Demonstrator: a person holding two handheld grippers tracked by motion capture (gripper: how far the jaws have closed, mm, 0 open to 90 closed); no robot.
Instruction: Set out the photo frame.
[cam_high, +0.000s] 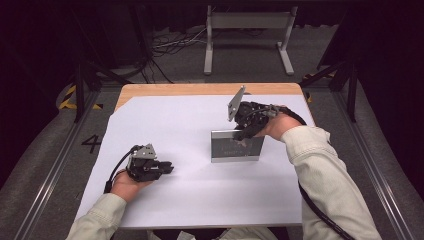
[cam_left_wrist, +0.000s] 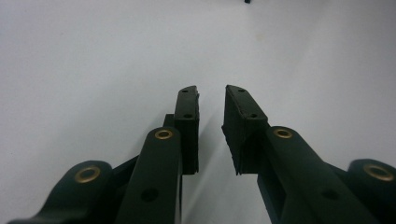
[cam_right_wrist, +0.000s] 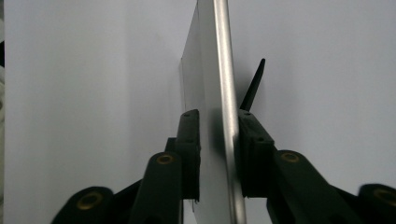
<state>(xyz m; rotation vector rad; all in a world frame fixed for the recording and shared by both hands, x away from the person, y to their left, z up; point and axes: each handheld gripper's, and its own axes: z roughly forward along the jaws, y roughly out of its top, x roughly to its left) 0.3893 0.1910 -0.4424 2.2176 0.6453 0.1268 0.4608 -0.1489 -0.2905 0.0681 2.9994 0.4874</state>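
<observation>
from the high view, my right gripper (cam_high: 244, 131) reaches down onto the top edge of a silver picture frame (cam_high: 237, 146) that stands upright on the white sheet (cam_high: 165, 125), right of the middle and nearer the table's far edge than the near one. i come at it from above so the frame can rest on its bottom edge and back stand. my left gripper (cam_high: 162, 168) lies low near the sheet's left edge, well apart from the frame, waiting out of the way.

in the left gripper view, my left gripper (cam_left_wrist: 211, 100) has its jaws partly apart with only bare white sheet (cam_left_wrist: 93, 56) between the pads; it holds nothing.

in the right gripper view, the picture frame (cam_right_wrist: 219, 70) runs edge-on between the jaws of my right gripper (cam_right_wrist: 217, 116). the right pad sits against the frame's metal rim, while a thin gap shows at the left pad, so i judge the grip slack rather than clamped. the dark stand (cam_right_wrist: 253, 84) props out behind, which is why the frame can stand alone.
</observation>
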